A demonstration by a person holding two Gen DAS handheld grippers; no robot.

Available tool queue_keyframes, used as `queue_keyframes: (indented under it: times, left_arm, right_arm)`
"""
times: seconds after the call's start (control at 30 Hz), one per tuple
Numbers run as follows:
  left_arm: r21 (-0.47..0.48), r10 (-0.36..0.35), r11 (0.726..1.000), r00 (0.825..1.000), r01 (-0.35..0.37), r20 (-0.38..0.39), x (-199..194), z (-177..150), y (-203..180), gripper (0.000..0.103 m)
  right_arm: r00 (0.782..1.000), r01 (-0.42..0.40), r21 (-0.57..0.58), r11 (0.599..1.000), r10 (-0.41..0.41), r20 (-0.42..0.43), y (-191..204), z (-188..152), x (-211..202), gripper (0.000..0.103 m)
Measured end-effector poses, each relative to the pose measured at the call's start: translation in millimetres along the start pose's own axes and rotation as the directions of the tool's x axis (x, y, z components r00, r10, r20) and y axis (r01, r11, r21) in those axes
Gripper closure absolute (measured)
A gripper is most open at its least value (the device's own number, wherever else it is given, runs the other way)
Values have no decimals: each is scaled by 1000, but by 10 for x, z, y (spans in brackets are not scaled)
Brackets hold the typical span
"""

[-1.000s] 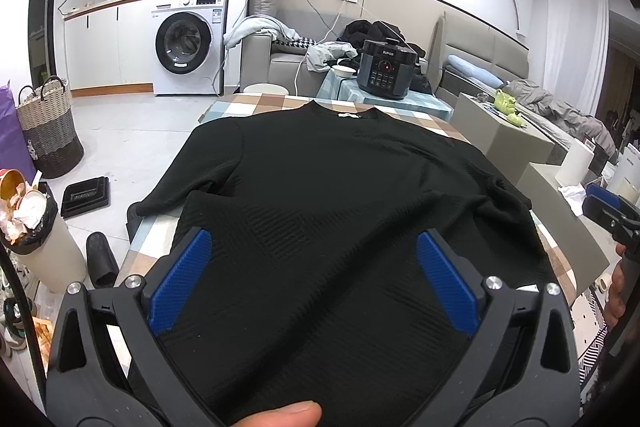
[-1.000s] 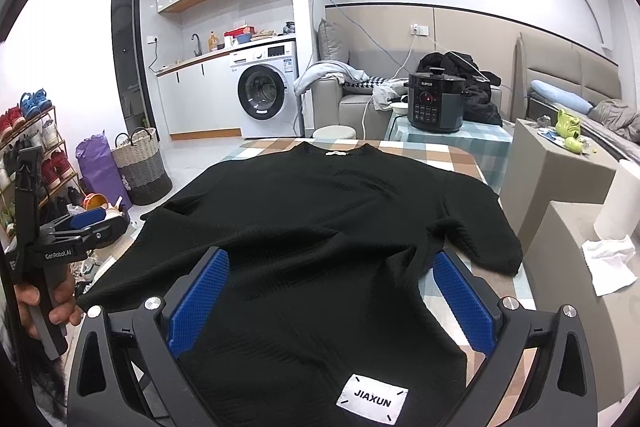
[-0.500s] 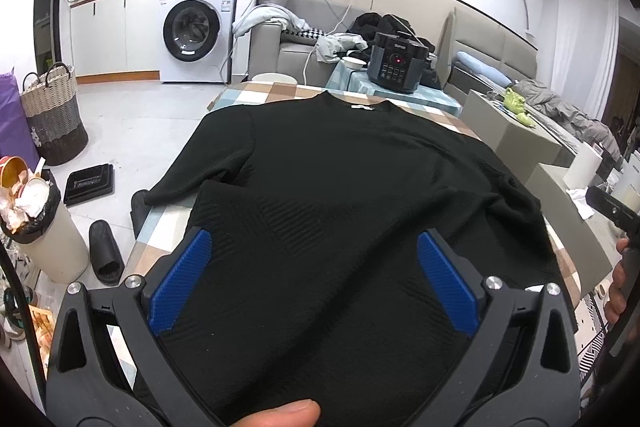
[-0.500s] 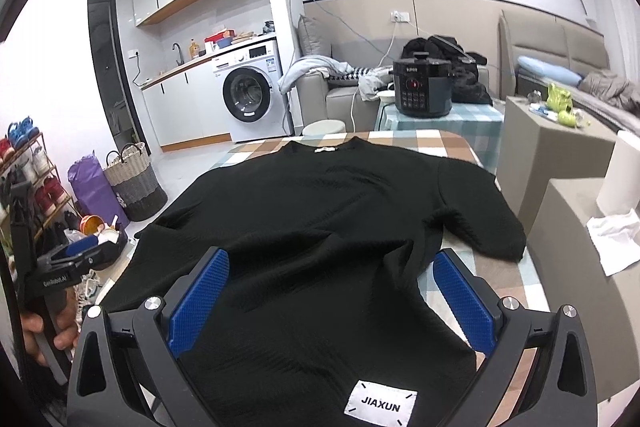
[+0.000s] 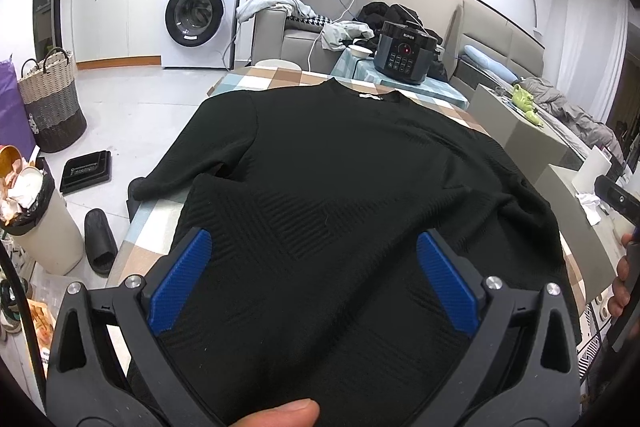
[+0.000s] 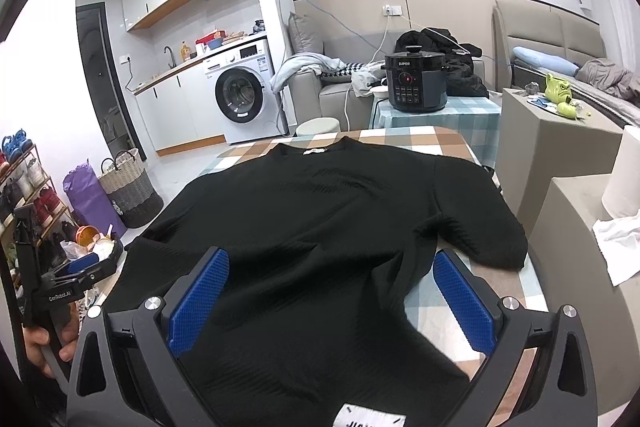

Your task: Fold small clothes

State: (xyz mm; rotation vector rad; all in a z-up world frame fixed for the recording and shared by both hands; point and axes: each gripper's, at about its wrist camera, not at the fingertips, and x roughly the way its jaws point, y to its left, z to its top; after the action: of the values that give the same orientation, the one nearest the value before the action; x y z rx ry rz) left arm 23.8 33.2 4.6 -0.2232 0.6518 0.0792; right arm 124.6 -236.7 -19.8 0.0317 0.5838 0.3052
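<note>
On the checked table (image 6: 448, 141) lies a black tee (image 5: 340, 163), spread flat, collar at the far end, hem twd the cameras, both short sleeves out to the sides. Left sleeve hangs partly off the table edge in the left wrist view; right sleeve lies on the cloth near the right edge. A few shallow wrinkles run across the chest and by the right armpit. White label patch near the hem, partly cut off in the right wrist view.

Left gripper (image 5: 314, 283) is wide open, nothing between its blue pads, hovering over the lower left of the tee. Right gripper (image 6: 332, 299) likewise spread wide and empty, over the lower right. Can't tell if either touches the fabric.

Handling, as a judgement: textured knit, light, soft, no stiffness, so it'll drape and sag as soon as lifted and won't hold a crease w/o pressing. Prob. not slippery on the tablecloth, may drag it. Not fragile. Best holds: pinch at edges, e.g. sleeve cuff + hem corner on one side, thin single or double layers the pads can close on. Grabbing mid-panel would bunch it. The hanging left sleeve looks the easiest to pick up since its edge is free.
</note>
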Motion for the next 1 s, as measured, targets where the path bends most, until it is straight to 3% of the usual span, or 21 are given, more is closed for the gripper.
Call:
queue_keyframes:
  times: [0.13, 0.33, 0.47, 0.57, 0.73, 1.0]
  left_arm:
    - [7, -1, 1000, 1000, 2, -8, 101, 87, -31, 1]
    - [-24, -10, 1000, 1000, 10, -29, 307, 230, 9, 1]
    - [-27, 3, 1000, 999, -4, -39, 448, 290, 31, 1]
    - [-27, 16, 999, 999, -17, -48, 556, 304, 51, 1]
    - [-6, 31, 999, 997, -32, -67, 706, 290, 34, 1]
    - [11, 45, 999, 995, -44, -84, 862, 276, -19, 1]
  right_arm:
    - [1000, 2, 45, 999, -2, 10, -155, 19, 61, 0]
    - [997, 30, 165, 986, -17, -81, -536, 35, 276, 0]
    - [991, -11, 363, 932, 58, -119, -955, -59, 407, 0]
    - [988, 12, 462, 887, 60, -140, -1235, -126, 494, 0]
    - [990, 50, 460, 886, 17, -141, -1348, -201, 494, 0]
    - [986, 143, 563, 814, -66, -155, -1804, -253, 657, 2]
